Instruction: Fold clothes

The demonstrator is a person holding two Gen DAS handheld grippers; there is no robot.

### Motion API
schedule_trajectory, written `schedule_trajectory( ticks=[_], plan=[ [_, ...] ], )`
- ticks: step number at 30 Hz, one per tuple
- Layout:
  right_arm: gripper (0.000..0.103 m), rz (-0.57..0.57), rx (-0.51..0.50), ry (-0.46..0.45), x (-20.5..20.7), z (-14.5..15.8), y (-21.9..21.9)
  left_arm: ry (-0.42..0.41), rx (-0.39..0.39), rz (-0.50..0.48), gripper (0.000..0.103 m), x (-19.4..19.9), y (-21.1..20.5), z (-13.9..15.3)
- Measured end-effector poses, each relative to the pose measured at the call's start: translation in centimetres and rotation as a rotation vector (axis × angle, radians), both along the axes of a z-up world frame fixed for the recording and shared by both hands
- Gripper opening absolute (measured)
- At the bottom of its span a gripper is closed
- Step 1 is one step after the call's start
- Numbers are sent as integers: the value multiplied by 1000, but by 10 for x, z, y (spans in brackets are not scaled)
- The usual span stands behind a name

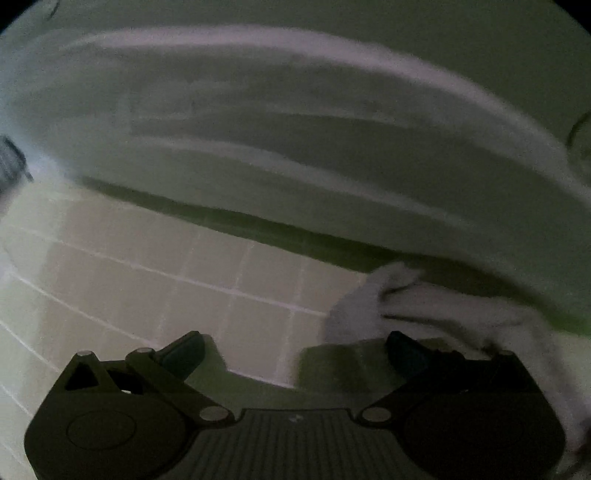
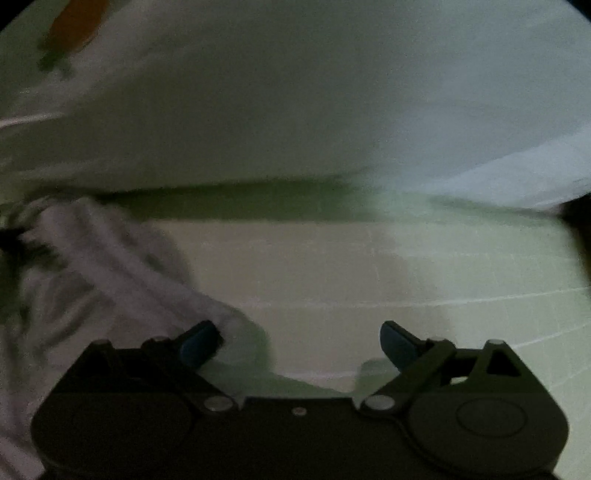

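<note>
Both views are dim and blurred by motion. A crumpled white garment [image 1: 391, 306] lies on the tiled floor at the lower right of the left wrist view. My left gripper [image 1: 293, 350] is open, and its right finger [image 1: 404, 352] reaches the garment's near edge; nothing is between the jaws. The right wrist view has the same white garment [image 2: 96, 266] heaped at the left. My right gripper [image 2: 299, 343] is open wide, its left finger [image 2: 201, 343] against the cloth's edge, and only bare floor shows in the gap.
Pale square floor tiles [image 1: 155, 280] [image 2: 369, 266] run under both grippers. A big pale bed-like mass [image 1: 295, 122] fills the upper left wrist view. A white sheet [image 2: 295, 92] with an orange carrot print [image 2: 77, 22] hangs above the floor in the right wrist view.
</note>
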State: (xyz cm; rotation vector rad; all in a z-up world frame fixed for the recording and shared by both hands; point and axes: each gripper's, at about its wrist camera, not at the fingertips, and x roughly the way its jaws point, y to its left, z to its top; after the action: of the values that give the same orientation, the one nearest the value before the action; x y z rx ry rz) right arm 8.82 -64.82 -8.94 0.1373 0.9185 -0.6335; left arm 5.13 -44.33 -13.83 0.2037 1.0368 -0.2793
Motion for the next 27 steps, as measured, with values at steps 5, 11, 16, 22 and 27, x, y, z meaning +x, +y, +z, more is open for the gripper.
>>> schedule_trajectory(
  ticks=[5,11,16,22,27],
  plan=[
    [95,-48,-109,-41,-26,15,4,-94,49,6,103,-23,17,14],
    [95,-73,-202,-153,-64,49,34,-267,-14,7,103,-84,53,59],
    [95,-85,-292,-238,-108,79,72,-353,-108,54,103,-144,88,90],
    [95,-51,-368,-263,-165,88,113,-424,-108,50,103,-204,111,104],
    [96,-66,-262,-220,-203,72,129,-310,-103,81,103,-229,135,82]
  ],
)
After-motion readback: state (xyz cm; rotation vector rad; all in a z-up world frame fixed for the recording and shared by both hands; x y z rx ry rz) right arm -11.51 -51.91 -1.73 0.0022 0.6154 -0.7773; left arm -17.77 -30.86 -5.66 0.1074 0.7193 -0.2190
